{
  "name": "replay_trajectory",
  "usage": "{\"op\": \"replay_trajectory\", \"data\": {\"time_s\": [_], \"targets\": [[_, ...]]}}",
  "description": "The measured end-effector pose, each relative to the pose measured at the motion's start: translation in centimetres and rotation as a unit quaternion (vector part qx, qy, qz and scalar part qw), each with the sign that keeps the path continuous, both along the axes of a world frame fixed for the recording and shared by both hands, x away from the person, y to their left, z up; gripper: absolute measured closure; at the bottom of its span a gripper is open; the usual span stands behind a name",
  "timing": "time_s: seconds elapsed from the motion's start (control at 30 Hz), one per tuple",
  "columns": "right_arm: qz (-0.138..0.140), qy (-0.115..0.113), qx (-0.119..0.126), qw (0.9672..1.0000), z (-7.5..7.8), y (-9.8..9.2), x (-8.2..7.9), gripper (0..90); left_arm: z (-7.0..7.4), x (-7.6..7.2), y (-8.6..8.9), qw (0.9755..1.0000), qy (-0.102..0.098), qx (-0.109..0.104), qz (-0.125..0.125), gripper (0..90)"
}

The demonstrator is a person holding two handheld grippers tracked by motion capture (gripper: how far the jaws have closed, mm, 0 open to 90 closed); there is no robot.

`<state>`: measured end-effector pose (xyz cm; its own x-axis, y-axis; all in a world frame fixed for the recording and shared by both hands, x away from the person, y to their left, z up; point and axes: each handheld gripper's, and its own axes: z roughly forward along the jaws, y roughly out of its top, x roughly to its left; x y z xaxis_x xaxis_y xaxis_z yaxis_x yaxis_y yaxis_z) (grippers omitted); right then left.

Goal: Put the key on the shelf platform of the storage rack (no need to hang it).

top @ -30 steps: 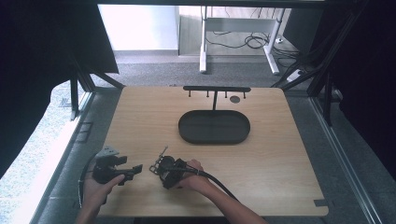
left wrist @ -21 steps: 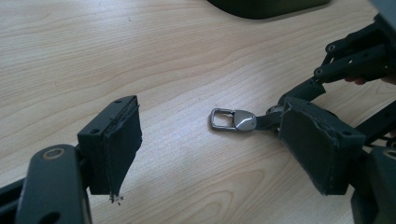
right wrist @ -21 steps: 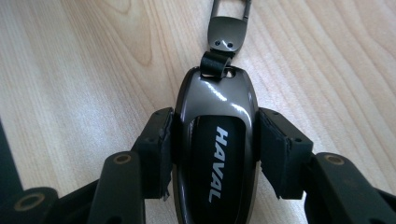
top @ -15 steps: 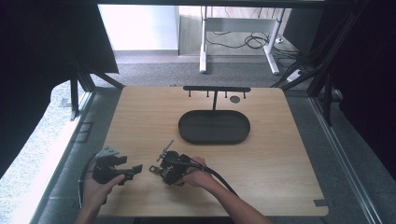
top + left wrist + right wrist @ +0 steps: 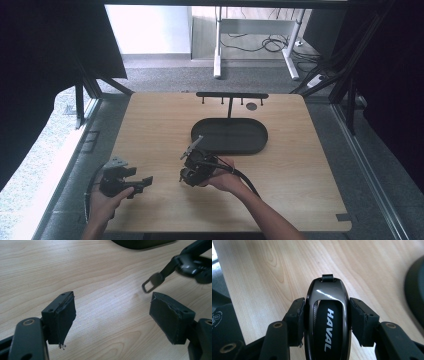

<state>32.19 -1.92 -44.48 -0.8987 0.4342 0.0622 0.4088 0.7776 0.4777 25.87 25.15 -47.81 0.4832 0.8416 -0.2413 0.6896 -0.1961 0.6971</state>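
While key fob (image 5: 327, 322) clamped, tray (image 5: 230, 137) just beyond.

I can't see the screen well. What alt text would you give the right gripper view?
A black car key fob marked HAVAL sits clamped between the two black jaws of the right gripper, its small strap loop pointing away from the camera. Beneath it lies a light wooden table, and the edge of a dark tray shows at the right.

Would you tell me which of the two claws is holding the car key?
The right claw, shut on the car key; the left claw stands open with nothing between its pads.
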Motion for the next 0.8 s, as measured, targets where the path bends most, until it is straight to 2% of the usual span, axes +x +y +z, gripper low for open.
{"op": "replay_trajectory", "data": {"time_s": [0.23,0.8], "targets": [[-0.011,-0.009,0.006,0.9999,1.0,-1.5,0.5,49.2,-0.1,0.1,-0.1,1.0,0.0,0.003,-0.004,21.3],[-0.028,-0.026,0.005,0.9993,1.6,-3.6,1.7,49.2,-0.1,0.1,-0.1,1.0,0.001,0.001,-0.001,21.3]]}}
